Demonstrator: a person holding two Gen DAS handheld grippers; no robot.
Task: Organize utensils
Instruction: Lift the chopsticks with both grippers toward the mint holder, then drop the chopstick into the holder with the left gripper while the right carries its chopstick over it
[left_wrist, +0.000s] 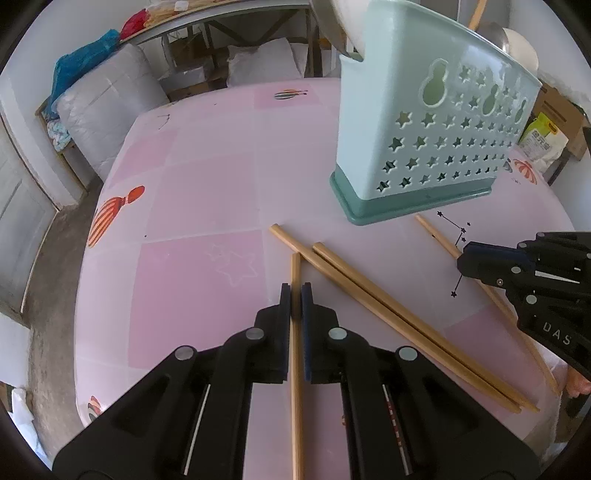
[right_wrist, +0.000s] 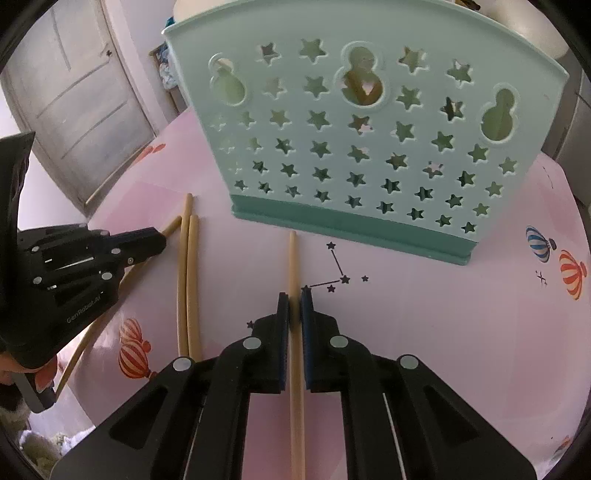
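The black left gripper (left_wrist: 295, 295) and black right gripper (right_wrist: 294, 301) are both angling downward, each clamping its jaws on a thin wooden chopstick.

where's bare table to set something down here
Free: the pink tablecloth left of the green holder and the chopsticks. Also right of the right gripper, below the holder's base. Crowded: between the grippers, where loose chopsticks lie.

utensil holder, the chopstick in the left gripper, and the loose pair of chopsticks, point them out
utensil holder (left_wrist: 424, 122), left wrist view, star-pierced front wall
chopstick in the left gripper (left_wrist: 295, 266), left wrist view, shaft beyond the pads
loose pair of chopsticks (left_wrist: 369, 291), left wrist view, mid shafts
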